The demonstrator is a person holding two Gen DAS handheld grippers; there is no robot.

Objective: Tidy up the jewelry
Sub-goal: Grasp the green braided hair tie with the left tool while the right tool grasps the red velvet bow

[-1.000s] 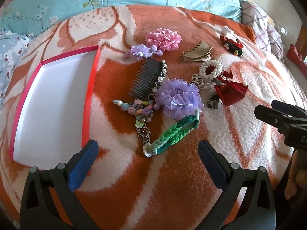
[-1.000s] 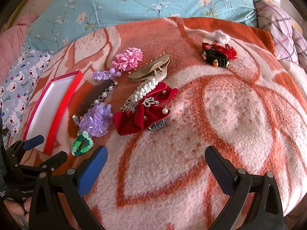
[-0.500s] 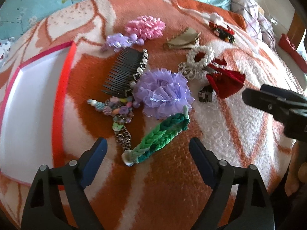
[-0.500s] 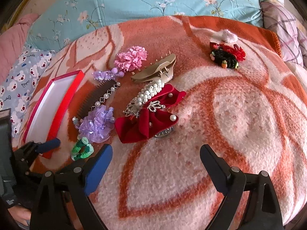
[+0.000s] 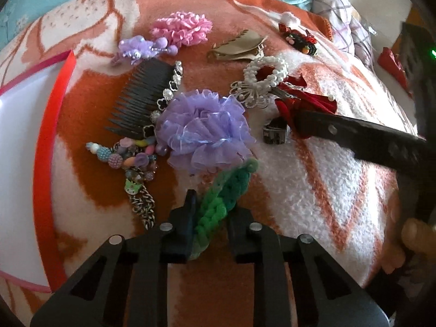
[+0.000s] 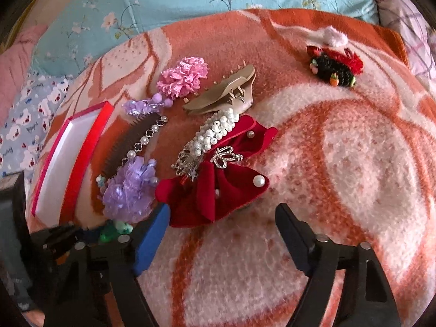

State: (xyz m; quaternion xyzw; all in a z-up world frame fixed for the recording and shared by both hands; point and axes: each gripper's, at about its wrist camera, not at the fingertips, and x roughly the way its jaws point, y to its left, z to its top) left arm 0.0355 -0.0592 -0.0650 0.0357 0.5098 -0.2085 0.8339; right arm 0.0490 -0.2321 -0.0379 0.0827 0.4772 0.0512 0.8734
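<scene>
L gripper [image 5: 209,218] closing on green braid [image 5: 229,188]; braid's near end hidden.

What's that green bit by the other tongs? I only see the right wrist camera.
Observer: It's a green braided band. The left tongs are closing, with its near end between them.
Child: Is anything hiding by the red bow?
Observer: Yes, a small square metal piece sits against the red bow.
Child: What's next to the comb?
Observer: A beaded charm chain lies at the near end of the black comb.
</scene>
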